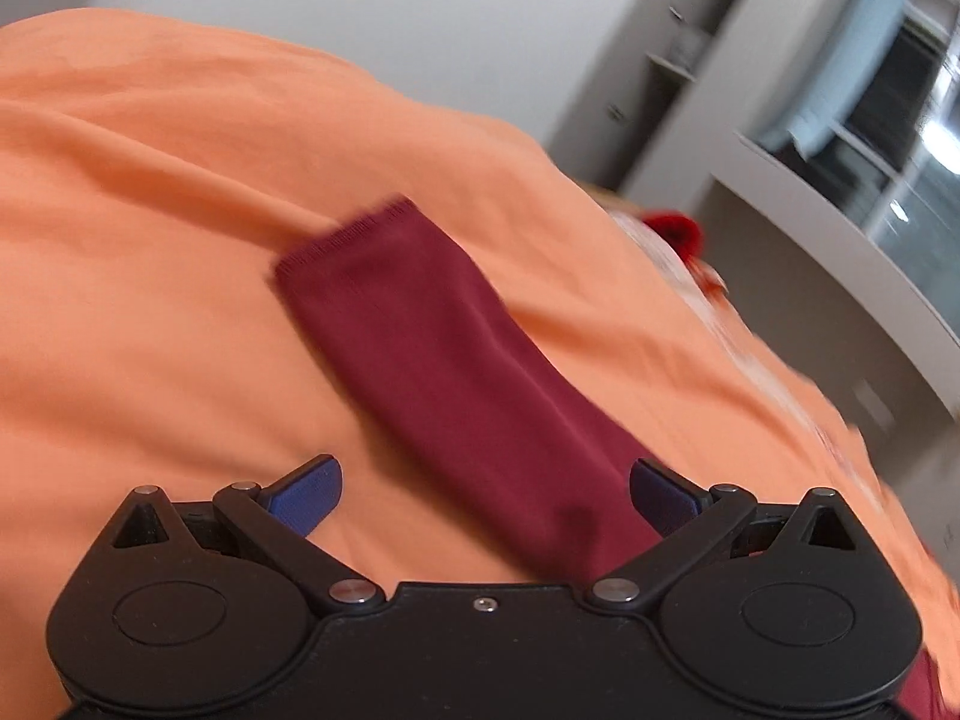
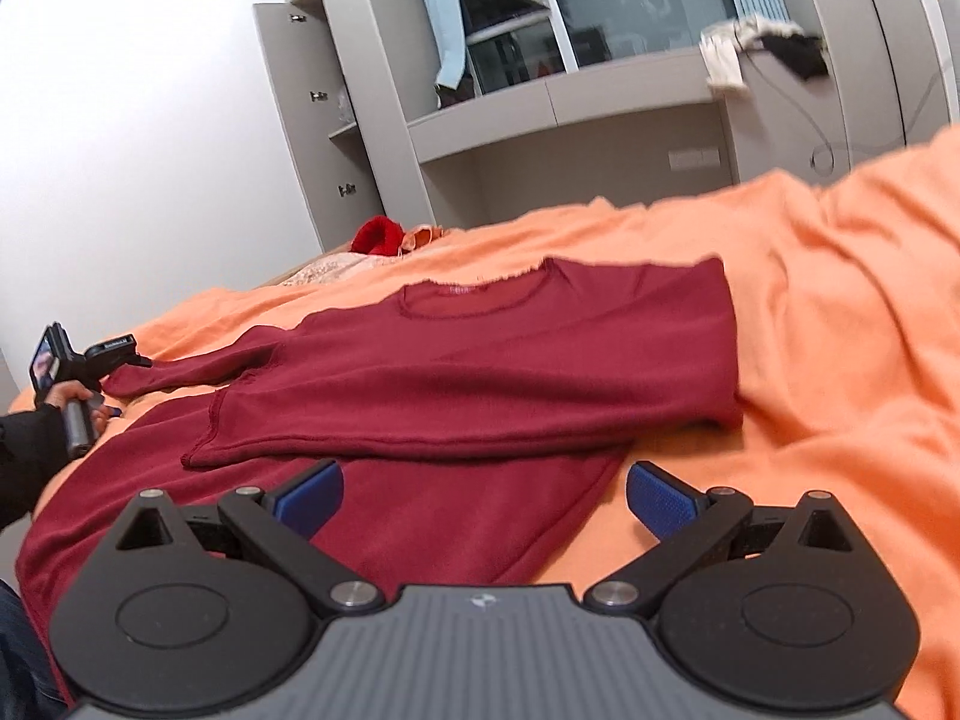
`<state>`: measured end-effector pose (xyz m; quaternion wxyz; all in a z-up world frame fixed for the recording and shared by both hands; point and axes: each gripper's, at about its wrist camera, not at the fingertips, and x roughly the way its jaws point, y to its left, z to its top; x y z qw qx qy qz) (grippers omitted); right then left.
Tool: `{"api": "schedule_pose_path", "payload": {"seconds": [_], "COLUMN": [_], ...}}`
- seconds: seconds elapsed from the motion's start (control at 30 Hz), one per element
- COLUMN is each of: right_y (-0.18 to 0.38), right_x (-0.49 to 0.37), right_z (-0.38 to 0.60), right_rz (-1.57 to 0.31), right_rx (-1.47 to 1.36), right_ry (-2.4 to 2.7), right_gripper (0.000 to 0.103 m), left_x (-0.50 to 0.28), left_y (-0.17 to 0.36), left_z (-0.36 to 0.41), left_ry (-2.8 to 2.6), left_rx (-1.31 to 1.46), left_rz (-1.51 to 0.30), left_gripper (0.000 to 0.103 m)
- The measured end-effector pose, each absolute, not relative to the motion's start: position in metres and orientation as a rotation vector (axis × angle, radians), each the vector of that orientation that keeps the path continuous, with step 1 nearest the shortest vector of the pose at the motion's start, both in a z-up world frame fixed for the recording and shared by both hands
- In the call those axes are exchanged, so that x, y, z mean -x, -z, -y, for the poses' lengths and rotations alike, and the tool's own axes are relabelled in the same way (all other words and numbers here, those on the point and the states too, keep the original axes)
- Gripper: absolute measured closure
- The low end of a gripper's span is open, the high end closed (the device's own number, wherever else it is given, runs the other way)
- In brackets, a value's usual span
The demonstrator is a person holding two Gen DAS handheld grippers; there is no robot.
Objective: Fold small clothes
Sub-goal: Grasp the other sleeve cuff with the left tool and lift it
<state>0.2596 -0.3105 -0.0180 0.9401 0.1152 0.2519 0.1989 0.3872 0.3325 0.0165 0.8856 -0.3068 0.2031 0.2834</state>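
One sleeve [image 1: 444, 360] matters here: the left sleeve of the dark red sweater [image 2: 480, 360], which lies on the orange bedspread [image 2: 840, 330] of the bed; in the left wrist view it runs as a long strip from just under the left hand-held gripper [image 1: 486, 498] away up the picture, slanting a little to the left, with its cuff [image 1: 348, 234] at the far end; the strip passes between the wide-spread jaws and nearer the right-hand pad, and the pads do not seem to press on it, though motion blur makes that hard to be sure of; the right hand-held gripper [image 2: 486, 498] also stands wide with nothing held, hovering over the sweater's near hem; from there the body of the sweater spreads ahead, its right side already folded in to a straight edge, its neckline [image 2: 474, 294] far off; the unfolded sleeve stretches out to the left, towards the person's hand [image 2: 78, 402] on the other tool; so the left side is plainly the nearer one, and I judge the coming move is to pinch that sleeve somewhere along its length and carry it across its long axis, rightward over the body
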Motion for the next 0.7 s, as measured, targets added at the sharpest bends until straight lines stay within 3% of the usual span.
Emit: {"api": "schedule_pose_path", "payload": {"seconds": [0.07,0.17,0.27,0.3,0.33,0.43,0.47,0.7], "right_y": [0.022,0.025,0.027,0.027,0.028,0.027,0.026,0.018], "right_x": [-0.261,-0.263,-0.264,-0.264,-0.264,-0.265,-0.265,-0.257], "right_z": [0.313,0.316,0.314,0.313,0.312,0.309,0.307,0.299], "right_rz": [-0.534,-0.547,-0.553,-0.553,-0.556,-0.561,-0.561,-0.526], "right_rx": [-0.263,-0.295,-0.298,-0.295,-0.293,-0.278,-0.272,-0.225], "right_ry": [-0.406,-0.407,-0.405,-0.405,-0.404,-0.398,-0.396,-0.368], "right_gripper": [0.0,0.0,0.0,0.0,0.0,0.0,0.0,0.0], "left_x": [-0.392,-0.397,-0.399,-0.399,-0.397,-0.397,-0.397,-0.389], "left_y": [-0.017,-0.018,-0.019,-0.02,-0.022,-0.027,-0.03,-0.08], "left_z": [-0.338,-0.341,-0.343,-0.344,-0.343,-0.345,-0.343,-0.288], "left_ry": [-0.644,-0.731,-0.806,-0.832,-0.86,-0.904,-0.891,-0.785], "left_rx": [0.644,0.626,0.61,0.603,0.596,0.577,0.565,0.309], "left_rz": [-0.397,-0.364,-0.343,-0.331,-0.322,-0.321,-0.318,-0.201], "left_gripper": [0.001,0.01,0.03,0.041,0.06,0.088,0.094,0.097]}}
